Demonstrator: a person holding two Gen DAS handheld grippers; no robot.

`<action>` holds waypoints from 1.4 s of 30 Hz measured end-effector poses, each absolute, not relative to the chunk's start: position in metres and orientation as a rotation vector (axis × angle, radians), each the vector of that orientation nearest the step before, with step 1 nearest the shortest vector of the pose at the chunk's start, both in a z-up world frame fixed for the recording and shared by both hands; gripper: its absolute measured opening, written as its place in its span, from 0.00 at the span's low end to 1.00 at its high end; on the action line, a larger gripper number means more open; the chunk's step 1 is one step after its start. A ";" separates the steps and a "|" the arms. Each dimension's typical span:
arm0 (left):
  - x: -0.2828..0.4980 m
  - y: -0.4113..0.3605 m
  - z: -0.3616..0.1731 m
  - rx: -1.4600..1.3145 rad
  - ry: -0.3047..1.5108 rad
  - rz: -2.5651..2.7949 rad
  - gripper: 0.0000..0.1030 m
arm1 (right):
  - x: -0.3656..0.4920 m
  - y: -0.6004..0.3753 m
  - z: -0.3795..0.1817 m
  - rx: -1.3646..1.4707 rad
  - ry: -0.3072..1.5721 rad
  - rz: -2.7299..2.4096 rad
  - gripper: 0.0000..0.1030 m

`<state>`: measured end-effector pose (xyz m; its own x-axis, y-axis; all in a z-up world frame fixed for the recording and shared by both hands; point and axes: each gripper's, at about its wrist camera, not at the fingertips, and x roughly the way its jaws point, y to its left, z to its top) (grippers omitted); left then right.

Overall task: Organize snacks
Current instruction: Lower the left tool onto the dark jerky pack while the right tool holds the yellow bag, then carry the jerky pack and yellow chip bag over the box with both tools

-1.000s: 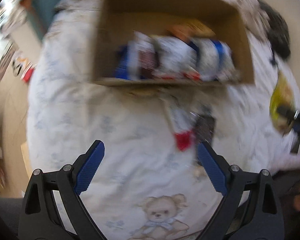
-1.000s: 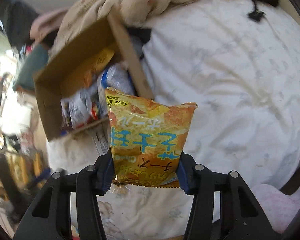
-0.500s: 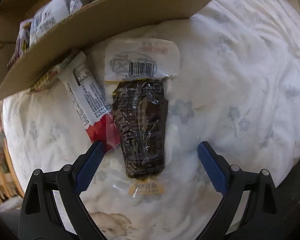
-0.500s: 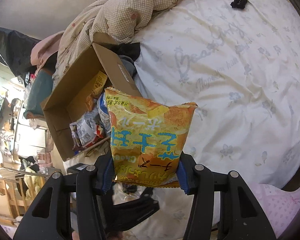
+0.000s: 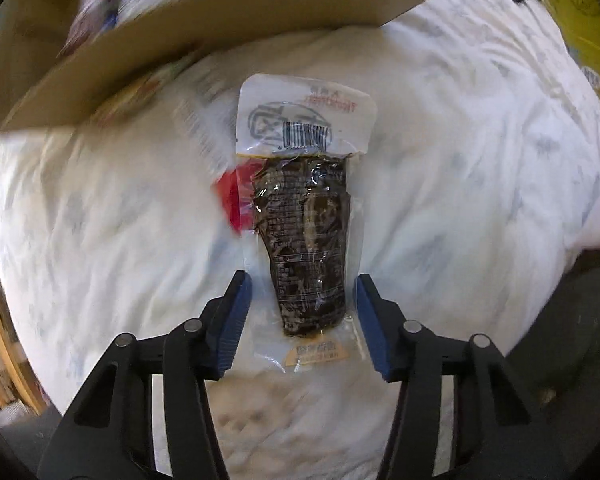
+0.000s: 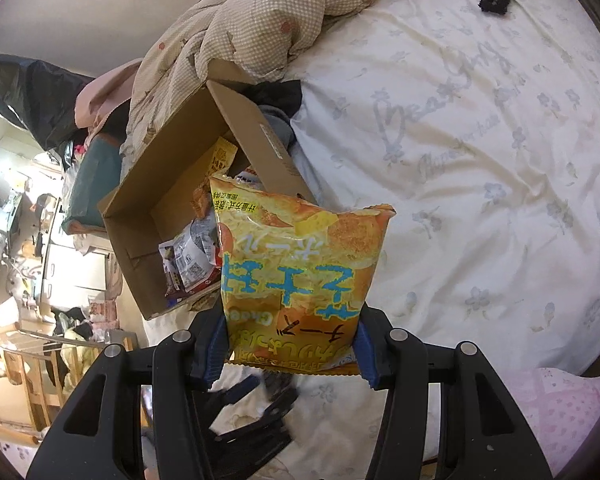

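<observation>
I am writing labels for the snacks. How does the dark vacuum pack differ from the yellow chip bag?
The dark vacuum pack is flat and clear-wrapped; the yellow chip bag is puffy and printed. The pack lies on the bed sheet between the open left tongs; the bag is clamped in the right tongs.

A dark brown snack packet [image 5: 306, 248] with a white, barcoded header lies on a white bed sheet [image 5: 460, 200] printed with pale blue flowers. A yellow-orange chip bag [image 6: 296, 276] carries blue lettering. The cardboard box [image 6: 172, 184] is plain brown; the quilt [image 6: 260, 28] is beige check.
</observation>
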<state>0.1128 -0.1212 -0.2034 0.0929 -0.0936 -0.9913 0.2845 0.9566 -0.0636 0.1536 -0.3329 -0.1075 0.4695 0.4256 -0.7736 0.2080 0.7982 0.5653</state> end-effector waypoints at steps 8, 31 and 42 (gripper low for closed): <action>0.088 -0.059 -0.201 0.129 1.497 -0.201 0.56 | 0.155 -0.315 -0.114 0.628 1.131 0.158 0.53; 0.170 -0.049 -0.204 0.059 1.430 -0.151 0.52 | 0.154 -0.309 -0.123 0.585 1.169 0.124 0.53; 0.142 -0.027 -0.089 0.032 1.050 -0.113 0.52 | 0.146 -0.305 -0.092 0.562 1.019 0.184 0.53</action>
<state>0.1425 -0.0275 -0.0892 0.4920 -0.0779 -0.8671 0.1087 0.9937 -0.0276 0.1460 -0.3047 -0.0919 0.5229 0.3990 -0.7533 0.1103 0.8446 0.5239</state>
